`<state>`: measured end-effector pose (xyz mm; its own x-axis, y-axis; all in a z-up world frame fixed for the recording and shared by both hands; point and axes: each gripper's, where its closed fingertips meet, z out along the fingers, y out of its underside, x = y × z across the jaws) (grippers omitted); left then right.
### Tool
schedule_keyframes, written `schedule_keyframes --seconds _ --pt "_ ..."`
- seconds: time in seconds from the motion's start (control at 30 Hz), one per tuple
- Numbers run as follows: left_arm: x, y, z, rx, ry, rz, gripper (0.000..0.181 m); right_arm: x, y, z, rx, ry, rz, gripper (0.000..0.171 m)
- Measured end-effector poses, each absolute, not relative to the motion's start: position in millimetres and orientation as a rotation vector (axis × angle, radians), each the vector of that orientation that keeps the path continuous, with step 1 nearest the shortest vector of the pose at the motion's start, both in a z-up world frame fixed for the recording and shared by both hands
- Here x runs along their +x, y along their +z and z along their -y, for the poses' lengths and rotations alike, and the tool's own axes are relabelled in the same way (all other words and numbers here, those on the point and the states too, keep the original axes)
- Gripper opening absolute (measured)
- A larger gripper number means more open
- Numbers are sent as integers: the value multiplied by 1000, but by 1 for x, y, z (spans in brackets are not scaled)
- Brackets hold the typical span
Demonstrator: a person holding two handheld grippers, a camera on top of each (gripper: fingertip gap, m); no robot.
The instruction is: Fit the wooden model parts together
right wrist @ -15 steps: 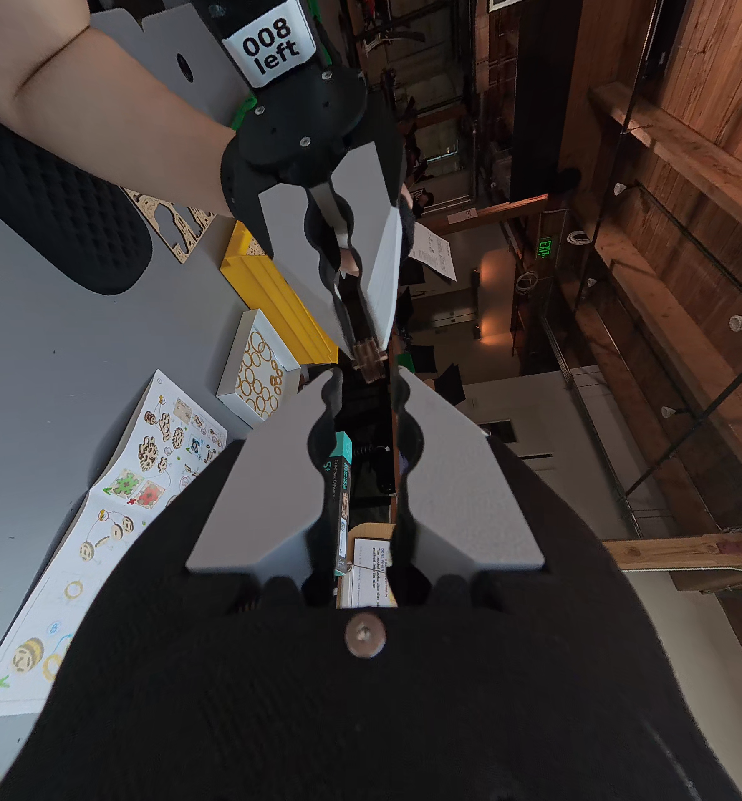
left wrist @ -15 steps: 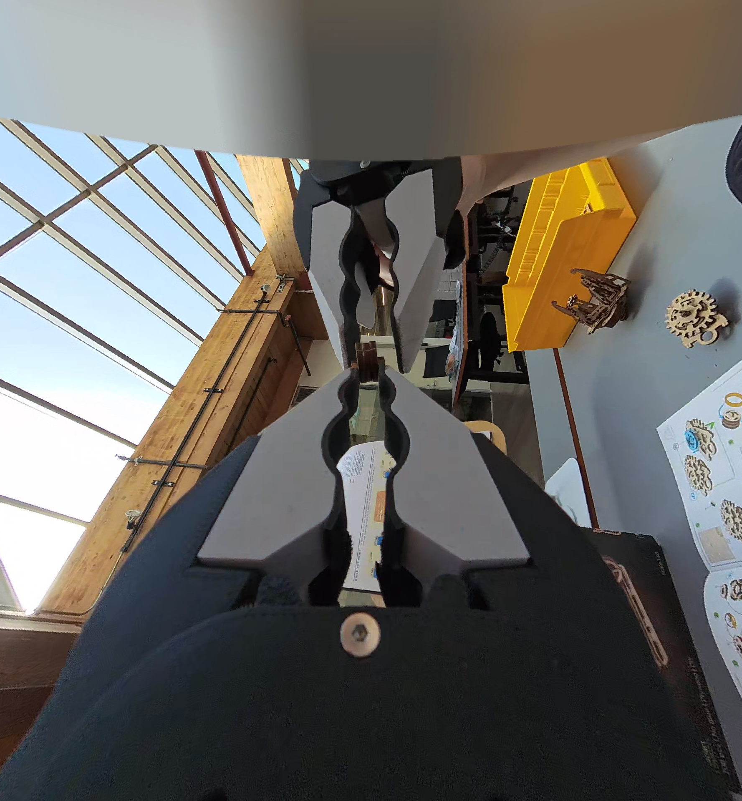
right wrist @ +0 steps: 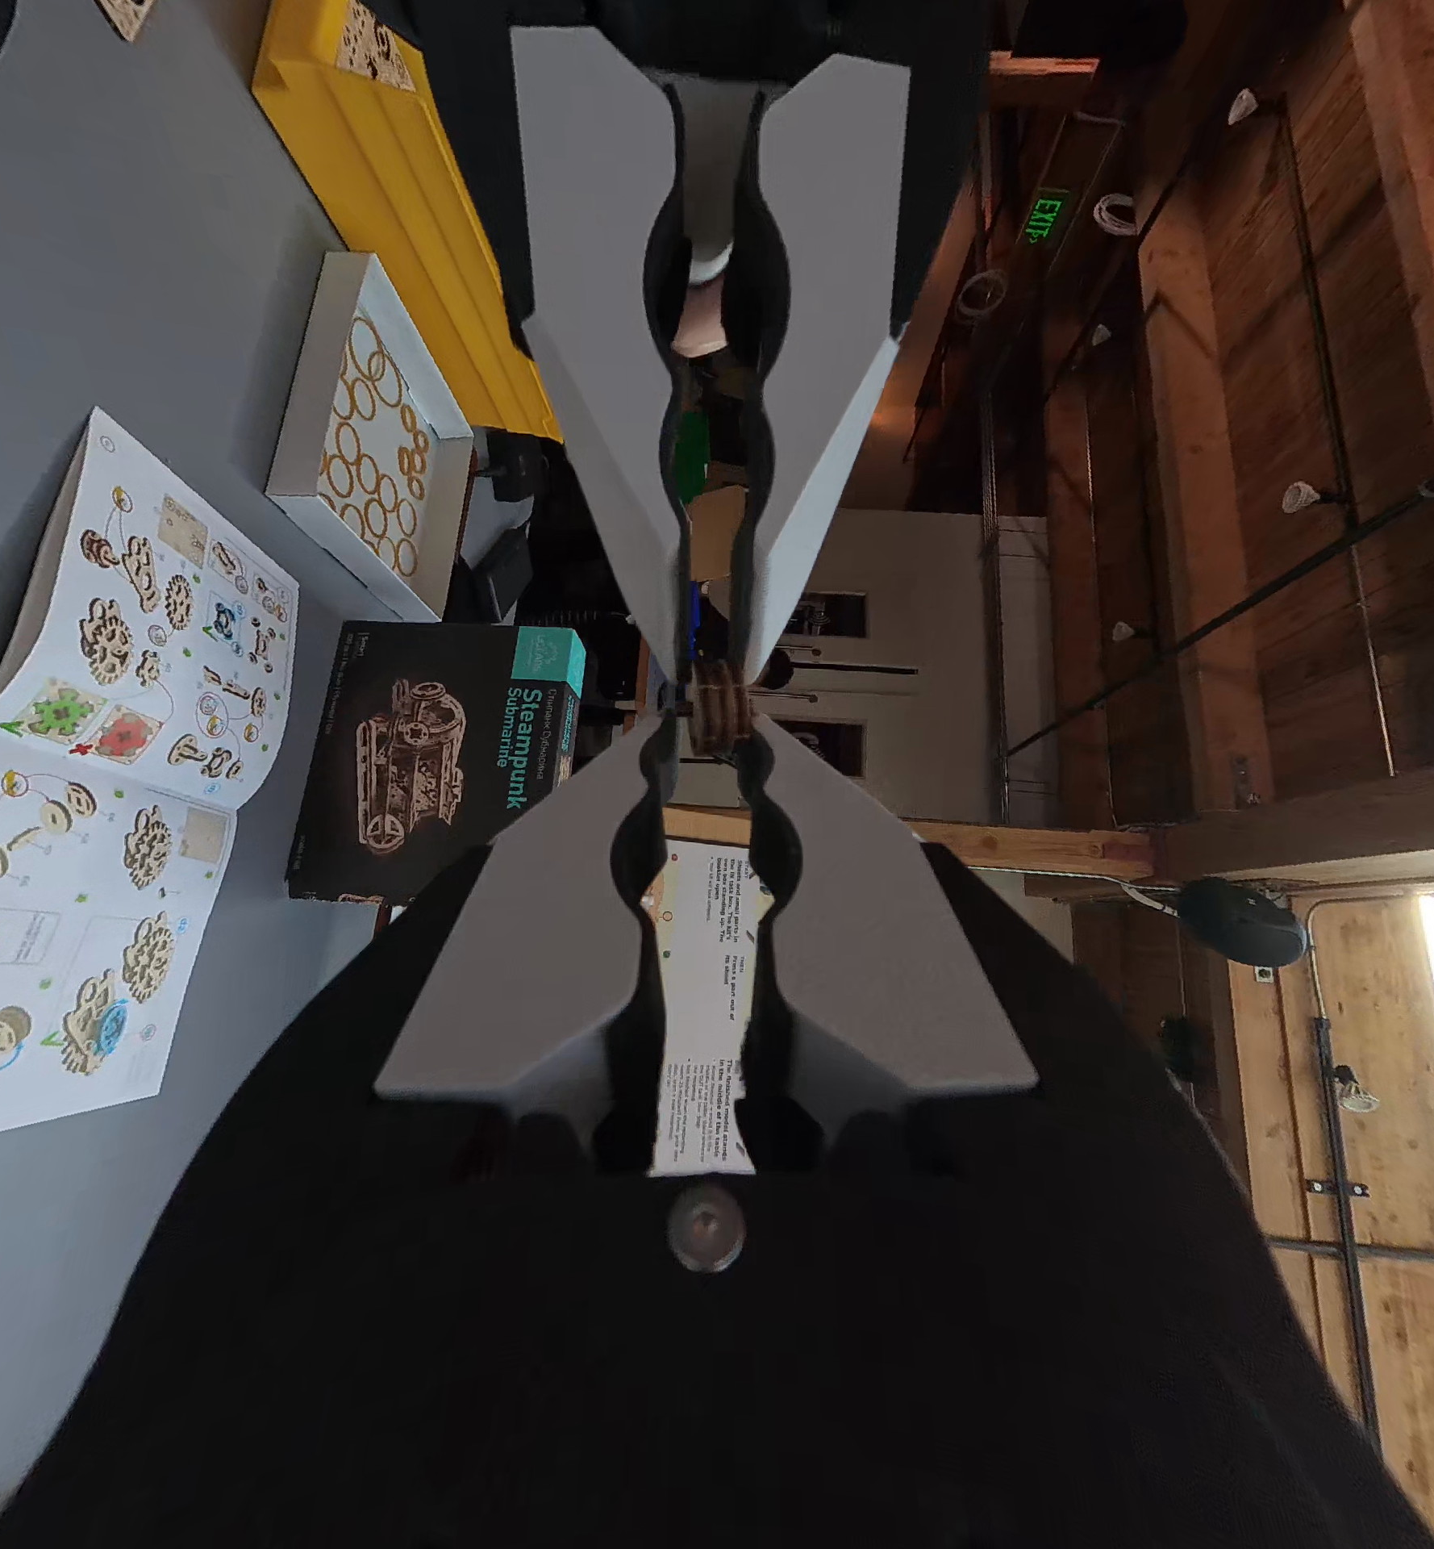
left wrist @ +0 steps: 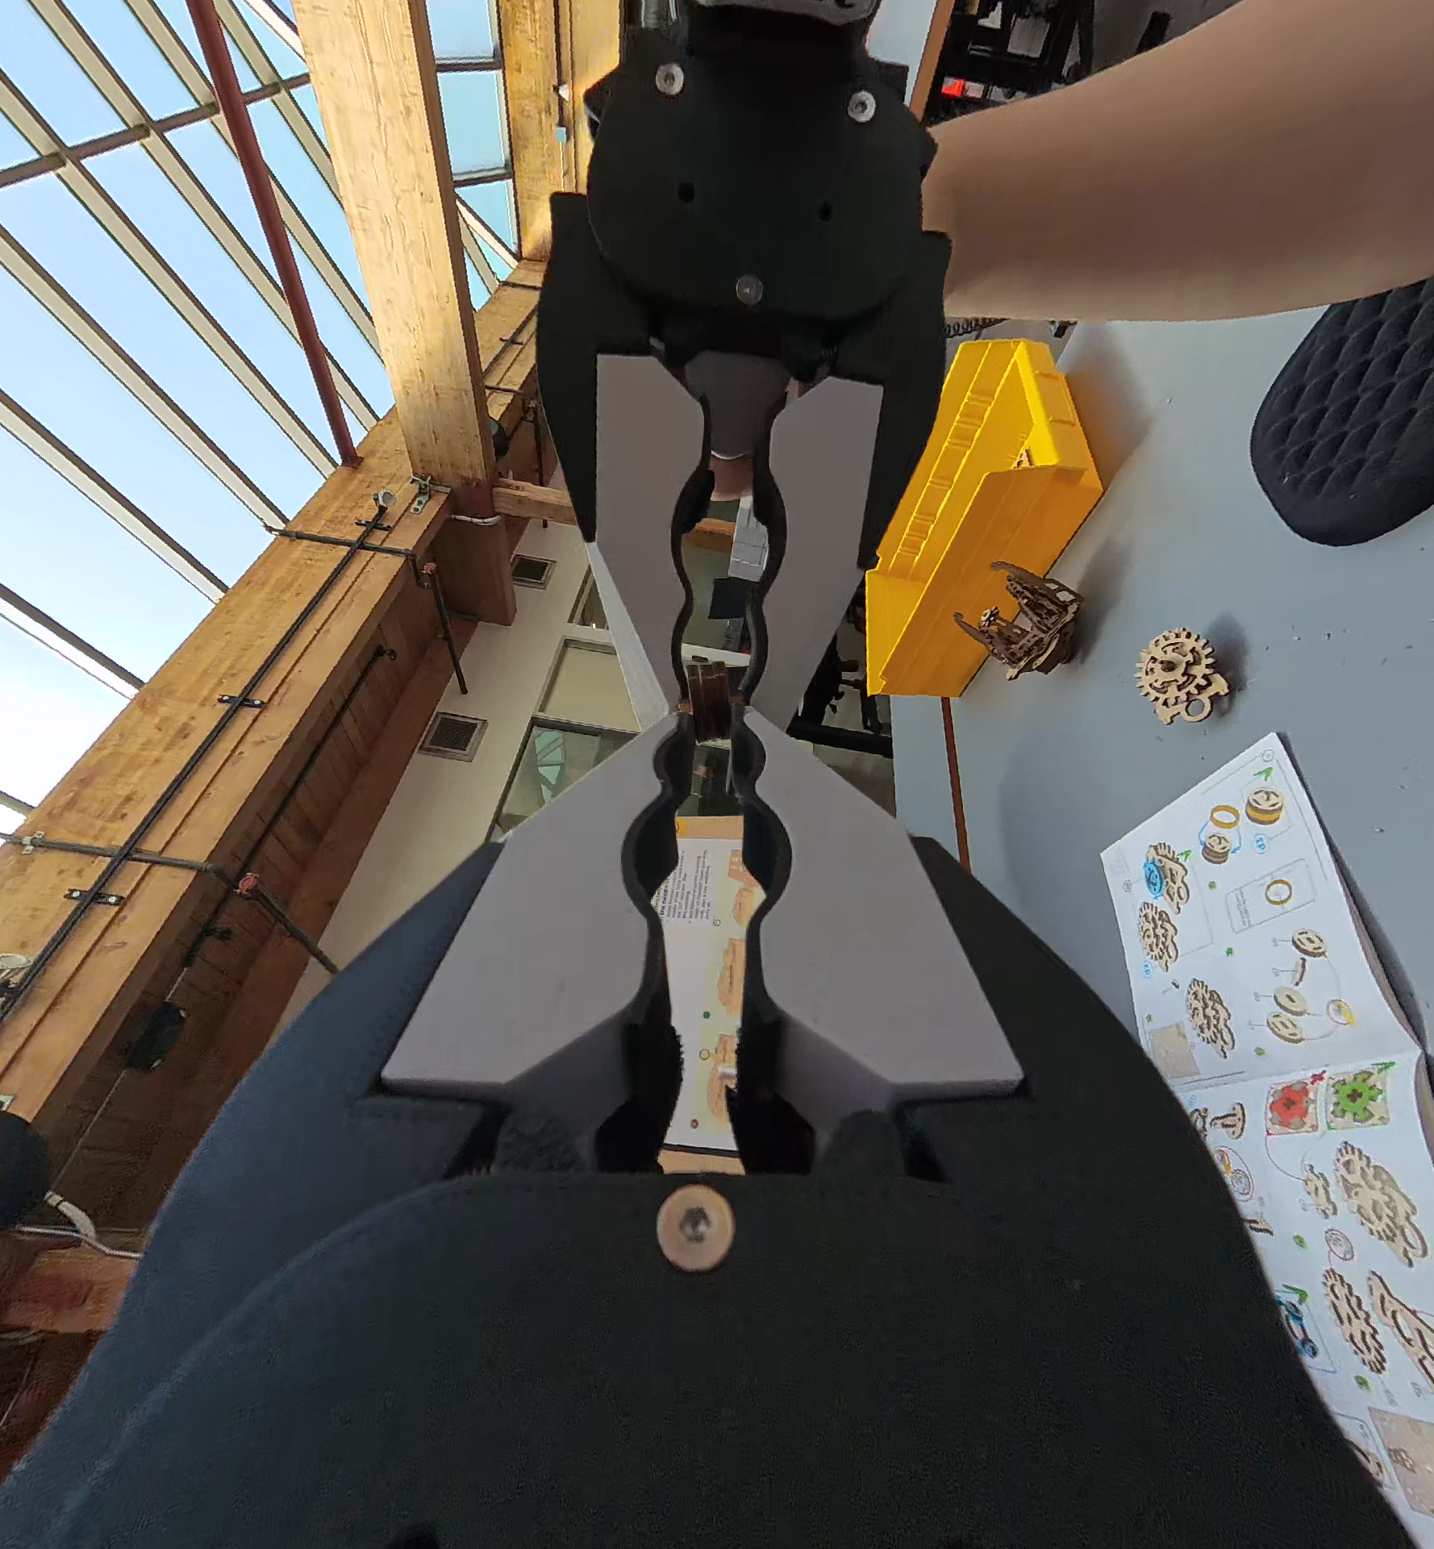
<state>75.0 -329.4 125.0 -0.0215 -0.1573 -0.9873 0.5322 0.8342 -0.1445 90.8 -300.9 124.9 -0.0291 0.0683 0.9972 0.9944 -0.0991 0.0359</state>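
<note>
Both grippers meet tip to tip in mid-air, above the grey table (left wrist: pixel 1325 520), at the centre of each wrist view. A small wooden part (left wrist: pixel 709 711), a stack of thin round discs, sits exactly where the four fingertips converge.

Left wrist view: the left gripper (left wrist: pixel 707 738) fills the lower half of the frame, fingers drawn close together and pinching the lower edge of the wooden part. The right gripper (left wrist: pixel 714 670) hangs from the top of the frame, tips closed on the upper edge. A forearm (left wrist: pixel 1158 218) enters from the upper right and is cut off at the frame edge.

Right wrist view: the right gripper (right wrist: pixel 709 729) rises from the bottom of the frame and the left gripper (right wrist: pixel 709 662) comes down from the top, its body cropped out. The discs (right wrist: pixel 718 704) are seen edge-on between the tips; how the layers join cannot be made out, nor whether they are one piece or two.

On the table, right side of the left wrist view: a yellow bin (left wrist: pixel 973 536), a partly built wooden model (left wrist: pixel 1024 629) just beside it, a loose wooden gear (left wrist: pixel 1179 683) further right, and an open instruction booklet (left wrist: pixel 1283 1048), cut off at the lower right. A dark padded object (left wrist: pixel 1384 411) is cropped at the upper right.

Right wrist view, left side: a dark product box (right wrist: pixel 437 754) lies beside the booklet, partly hidden behind the gripper finger, with a white tray of rings (right wrist: pixel 370 444) above it.
</note>
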Motion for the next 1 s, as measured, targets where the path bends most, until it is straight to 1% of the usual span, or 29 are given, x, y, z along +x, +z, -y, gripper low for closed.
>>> schedule_keyframes --seconds 0.13,0.23,0.3,0.47,0.53,0.63,0.7,1.0 --pt "80 121 329 251 -660 -1578 6 103 118 292 -1468 -1313 1156 12" --pt "78 123 332 243 -762 -1587 6 119 108 283 -1623 -1335 1070 21" --pt "80 119 332 239 -780 -1610 6 122 101 277 -1664 -1348 1061 20" --pt "85 110 333 243 -785 -1655 6 127 96 272 -1721 -1403 1028 16" --pt "86 108 333 242 -791 -1664 6 131 94 273 -1744 -1429 1022 9" --pt "86 109 334 236 -834 -1661 6 131 96 273 -1751 -1398 996 7" --pt "85 111 334 231 -861 -1659 6 131 98 274 -1758 -1365 974 1" --pt "84 119 331 256 -762 -1569 6 133 109 272 -1727 -1400 894 0"
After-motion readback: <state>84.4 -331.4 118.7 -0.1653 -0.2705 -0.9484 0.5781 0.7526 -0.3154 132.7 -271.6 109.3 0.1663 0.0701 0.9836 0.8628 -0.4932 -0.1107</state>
